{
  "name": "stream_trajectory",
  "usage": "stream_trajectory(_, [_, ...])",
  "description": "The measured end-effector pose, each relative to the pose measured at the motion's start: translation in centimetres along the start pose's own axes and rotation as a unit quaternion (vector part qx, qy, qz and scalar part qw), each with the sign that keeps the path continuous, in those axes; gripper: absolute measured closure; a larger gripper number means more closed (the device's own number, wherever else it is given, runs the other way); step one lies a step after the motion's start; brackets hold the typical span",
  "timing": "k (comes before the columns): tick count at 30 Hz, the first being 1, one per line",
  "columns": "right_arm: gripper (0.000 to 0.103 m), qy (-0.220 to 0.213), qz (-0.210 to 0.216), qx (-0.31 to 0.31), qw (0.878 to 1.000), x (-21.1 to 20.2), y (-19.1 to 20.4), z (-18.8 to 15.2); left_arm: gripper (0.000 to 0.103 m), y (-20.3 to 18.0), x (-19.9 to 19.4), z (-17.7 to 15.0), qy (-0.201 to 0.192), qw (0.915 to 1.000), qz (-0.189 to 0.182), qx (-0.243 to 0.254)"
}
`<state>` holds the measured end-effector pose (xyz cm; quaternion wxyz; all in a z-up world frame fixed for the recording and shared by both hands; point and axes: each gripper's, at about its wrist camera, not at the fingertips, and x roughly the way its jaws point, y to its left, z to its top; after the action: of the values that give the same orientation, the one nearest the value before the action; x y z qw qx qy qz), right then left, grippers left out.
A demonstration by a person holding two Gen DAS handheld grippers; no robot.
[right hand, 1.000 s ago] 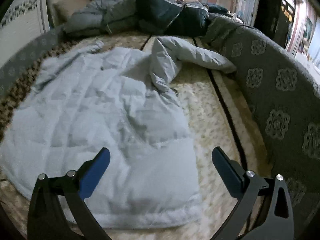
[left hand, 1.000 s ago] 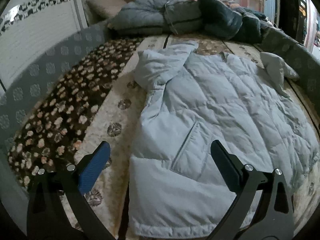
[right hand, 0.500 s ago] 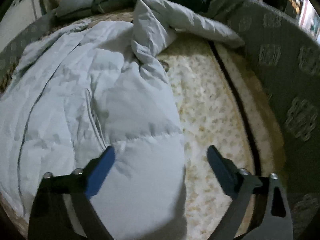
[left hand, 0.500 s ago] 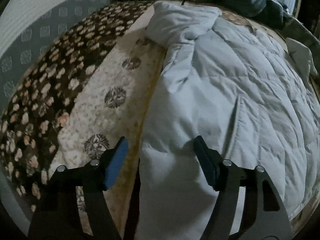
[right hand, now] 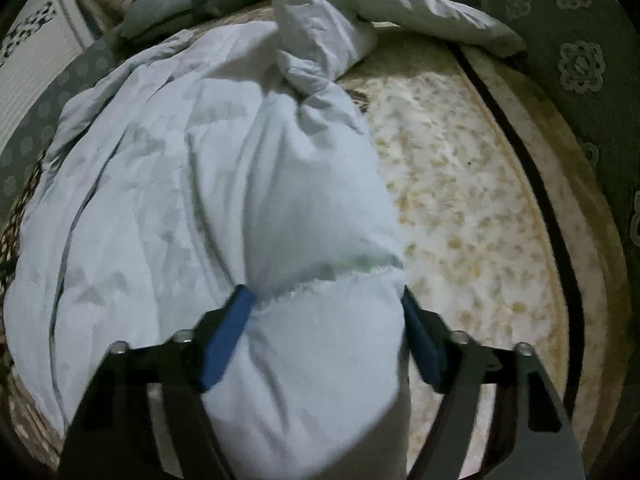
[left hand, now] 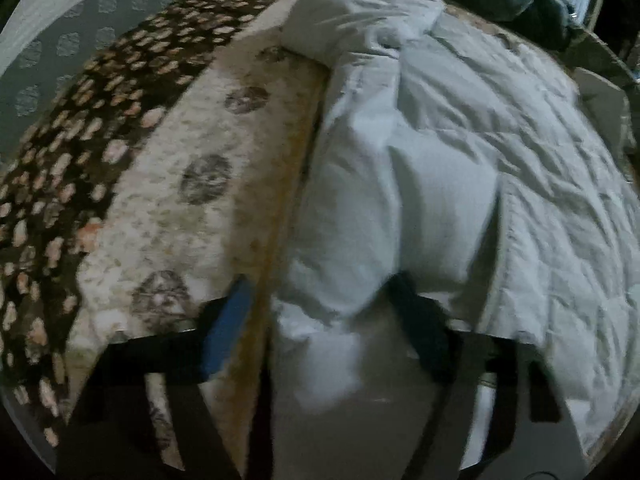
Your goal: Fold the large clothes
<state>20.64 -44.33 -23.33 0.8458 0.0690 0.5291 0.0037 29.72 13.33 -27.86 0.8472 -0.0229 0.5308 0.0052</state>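
Fold barely begun: puffer jacket [left hand: 460, 152] mostly spread flat.
Left gripper [left hand: 320, 320] and right gripper [right hand: 324, 328] each pinch a hem corner, lower centre; every fold remains.

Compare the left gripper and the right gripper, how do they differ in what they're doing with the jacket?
The right gripper has the pale blue jacket bulging between both fingers at its right hem corner; the left gripper straddles the jacket's left edge, its blue finger over the floral bedcover. The right view is sharp, the left blurred. Both sit low at the hem, jaws partly closed around padding; whether either has clamped is unclear.
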Motion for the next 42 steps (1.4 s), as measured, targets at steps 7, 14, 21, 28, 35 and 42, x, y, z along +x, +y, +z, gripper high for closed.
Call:
stream_trajectory(7, [0.049, 0.011, -0.012, -0.004, 1.0, 0.3, 1.0, 0.0, 0.056, -1.2, 0.5, 0.0, 0.009, 0.9999, 0.009, 0.004])
stream_trajectory(14, [0.062, 0.004, -0.006, -0.003, 1.0, 0.3, 1.4, -0.6, 0.059, -1.2, 0.3, -0.4, 0.01, 0.9999, 0.012, -0.007])
stream_trajectory(21, [0.083, -0.02, -0.002, -0.002, 1.0, -1.8, 2.9, -2.1, 0.083, -1.5, -1.5, -0.7, 0.009, 0.9992, 0.039, 0.008])
stream_trajectory(28, [0.088, -0.026, 0.018, 0.0, 1.0, -5.9, 4.6, -4.0, 0.099, 0.3, -5.2, -2.8, 0.003, 0.9998, 0.017, 0.0])
stream_trajectory(35, [0.087, -0.028, 0.014, 0.009, 0.999, -8.1, 5.8, -6.7, 0.103, 2.2, -6.8, -5.9, 0.002, 0.9997, 0.021, 0.013])
stream_trajectory(42, [0.045, -0.047, -0.026, 0.041, 0.998, -10.1, 5.1, -5.4, 0.036, 1.8, -10.5, -6.6, -0.04, 0.999, 0.019, 0.002])
